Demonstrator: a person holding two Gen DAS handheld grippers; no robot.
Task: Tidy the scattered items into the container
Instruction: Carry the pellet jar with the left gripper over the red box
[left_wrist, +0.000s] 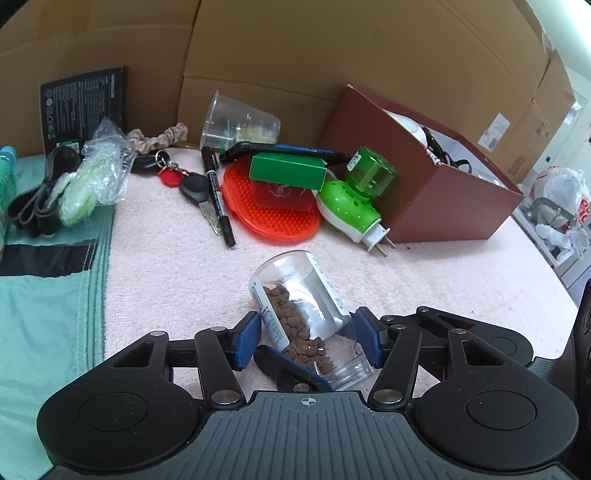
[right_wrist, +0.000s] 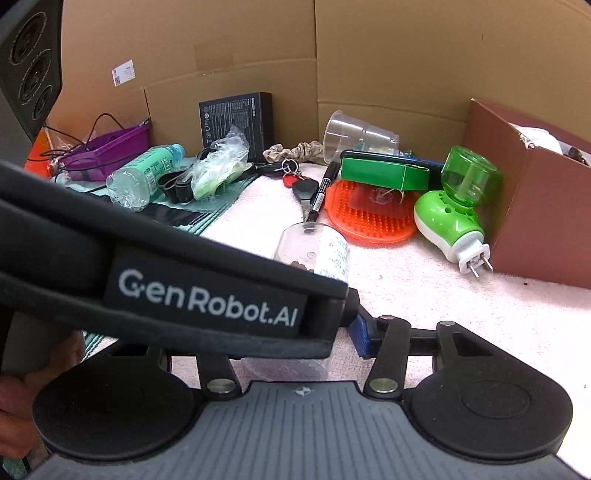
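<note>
**Jar bracketed by the left gripper, ready for lifting**

A clear jar (left_wrist: 301, 314) partly filled with brown pellets was seen lying tilted on the pink towel (left_wrist: 166, 258), its mouth toward the camera, between the blue pads of the left gripper (left_wrist: 308, 341). The pads were spread to either side of the jar; the left pad lay against or just beside the wall, while a gap showed at the right pad, so a firm pinch could not be confirmed. The brown box (left_wrist: 443, 192) stood well apart, at the far right.

The jar was judged light, rigid and smooth, hence slippery under the pads; if glass, it would be fragile. Loose pellets would shift when tilted, and whether the mouth was capped could not be told. A hold across the mid-body, over the paper label, was judged safest, with the mouth kept raised.

The right gripper (right_wrist: 295, 343) was largely hidden behind the left device; only one blue pad was visible, so its state could not be told.

"GenRobot.AI" was read on the strap (right_wrist: 207, 299). Print on the jar label, the marker (left_wrist: 218, 195) and the black box (left_wrist: 83, 107) was too small to read.
</note>
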